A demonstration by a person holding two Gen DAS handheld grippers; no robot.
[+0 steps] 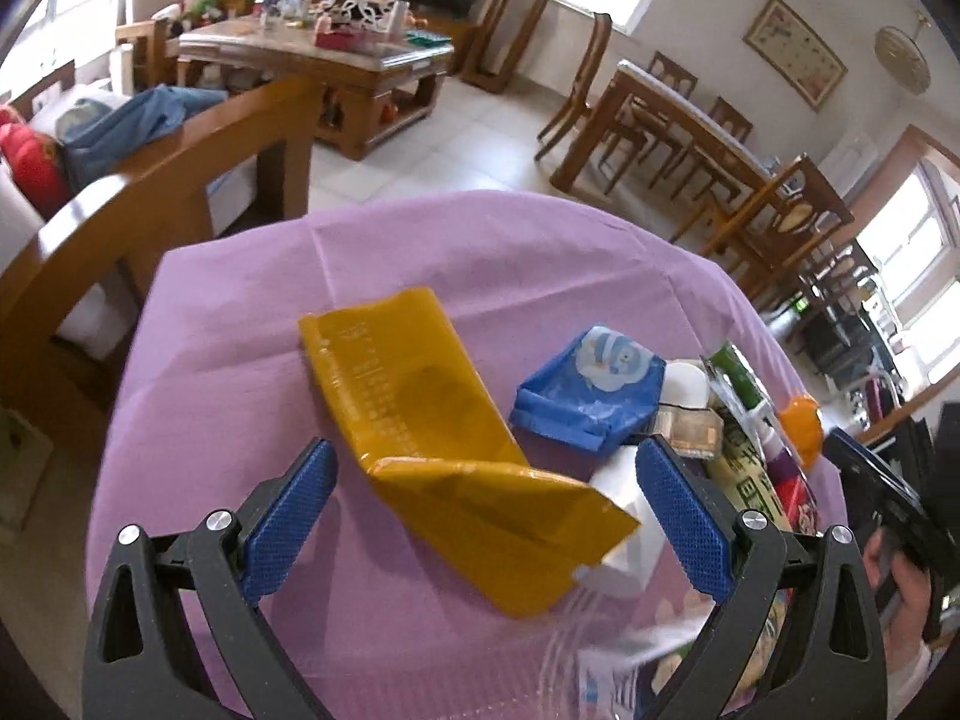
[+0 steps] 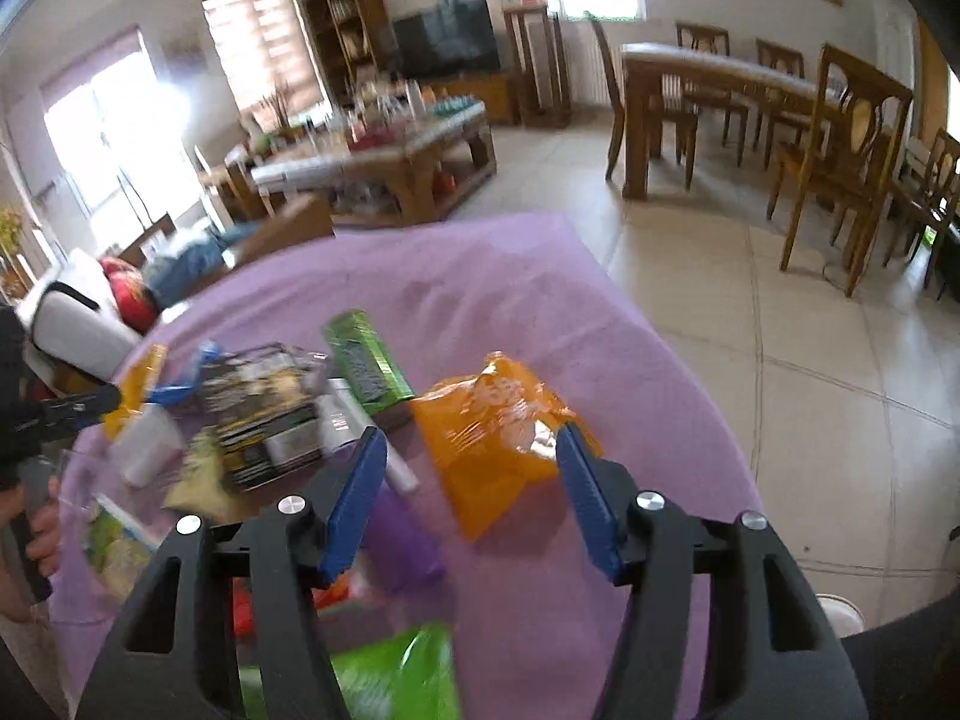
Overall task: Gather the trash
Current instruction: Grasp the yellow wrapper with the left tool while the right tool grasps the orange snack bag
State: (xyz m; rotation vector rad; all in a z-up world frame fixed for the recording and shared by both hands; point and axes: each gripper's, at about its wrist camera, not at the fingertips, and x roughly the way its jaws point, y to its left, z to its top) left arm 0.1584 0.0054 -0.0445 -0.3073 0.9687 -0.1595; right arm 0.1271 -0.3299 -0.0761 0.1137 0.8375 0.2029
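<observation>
left wrist view has the left gripper point(image 1: 486, 504) with its jaws spread wide and holding nothing, poised over a folded yellow wrapper point(image 1: 444, 450) on the purple-covered table point(image 1: 240, 330). just right of the wrapper lie a blue packet point(image 1: 588, 396) and a white carton point(image 1: 624, 522), all crowded together. right wrist view shows the right gripper point(image 2: 471, 483), jaws also wide and empty, flanking a crumpled orange bag point(image 2: 492, 432); a green packet point(image 2: 366, 360) and a stack of dark packets point(image 2: 264, 414) sit nearby.

risk, as i judge it: the thin, slick wrappers may slide or buckle as the jaws close, and the left jaws could catch the carton too. the orange bag sits fairly near the table's right edge, so a nudge might push it off. open cloth lies beyond both piles.
</observation>
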